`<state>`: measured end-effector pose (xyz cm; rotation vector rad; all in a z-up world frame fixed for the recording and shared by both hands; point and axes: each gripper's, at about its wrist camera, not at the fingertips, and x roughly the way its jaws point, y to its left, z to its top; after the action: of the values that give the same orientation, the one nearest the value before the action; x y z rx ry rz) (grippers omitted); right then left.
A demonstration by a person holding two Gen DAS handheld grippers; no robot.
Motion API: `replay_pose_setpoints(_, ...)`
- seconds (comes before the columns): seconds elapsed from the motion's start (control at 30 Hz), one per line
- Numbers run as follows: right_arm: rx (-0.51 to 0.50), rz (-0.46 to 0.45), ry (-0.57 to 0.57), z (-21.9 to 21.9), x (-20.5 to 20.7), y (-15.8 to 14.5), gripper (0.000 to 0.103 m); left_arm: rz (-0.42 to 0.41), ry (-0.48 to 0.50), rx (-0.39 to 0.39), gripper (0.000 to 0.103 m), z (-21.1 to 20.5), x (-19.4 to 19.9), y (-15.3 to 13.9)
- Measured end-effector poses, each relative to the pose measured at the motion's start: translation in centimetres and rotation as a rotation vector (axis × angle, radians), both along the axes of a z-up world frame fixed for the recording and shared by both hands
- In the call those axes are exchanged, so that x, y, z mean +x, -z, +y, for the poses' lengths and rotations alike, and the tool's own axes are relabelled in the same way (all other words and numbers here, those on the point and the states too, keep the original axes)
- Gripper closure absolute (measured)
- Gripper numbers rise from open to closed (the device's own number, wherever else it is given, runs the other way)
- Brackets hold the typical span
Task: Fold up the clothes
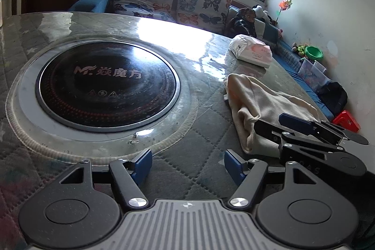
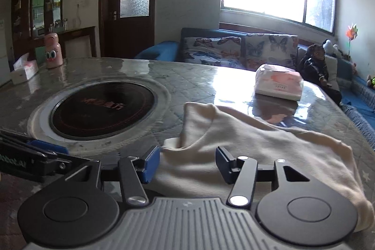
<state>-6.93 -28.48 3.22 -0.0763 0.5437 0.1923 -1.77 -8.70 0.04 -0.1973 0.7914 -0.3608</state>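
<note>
A cream cloth [image 2: 246,147] is seen lying crumpled on the table [image 2: 131,72]. In the right wrist view it fills the middle and the 4 o'clock side. In the left wrist view the same cloth [image 1: 262,107] is found at 3 o'clock.

The right gripper [image 2: 187,164] is held low over the near edge of the cloth. Its blue fingers [image 2: 151,162] are spread wide apart, and nothing is gripped between them. The left gripper [image 1: 187,165] is held over the bare quilted table top, at 9 o'clock from the cloth. Its fingers [image 1: 141,165] are spread wide too, with nothing held.

A round black cooker plate [image 1: 107,83] is set into the table, at 9 o'clock from the cloth. A pack of tissues [image 2: 279,83] is seen past the cloth, at 1 o'clock. A pink bottle [image 2: 53,50] is stood at the far corner, at 10 o'clock. A sofa with butterfly cushions [image 2: 236,50] is seen behind the table.
</note>
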Motion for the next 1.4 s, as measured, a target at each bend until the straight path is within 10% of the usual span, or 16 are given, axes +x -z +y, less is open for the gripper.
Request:
replay_pose_setpoints(0.67, 0.049, 0.058, 0.087, -1.1, -4.9, 1.3, 0.028, -0.060, 0.035, 0.120, 0.019, -1.6, -1.7, 0.2)
replay_pose_setpoints(0.93, 0.077, 0.063, 0.182, -2.5, -6.7, 1.5, 0.000, -0.100, 0.075, 0.174, 0.001, -3.6, -3.0, -0.3)
replay_pose_setpoints(1.4, 0.105, 0.081, 0.339, -5.0, -9.1, 1.8, 0.000, -0.087, 0.132, 0.200, 0.000, -6.0, -4.5, 0.0)
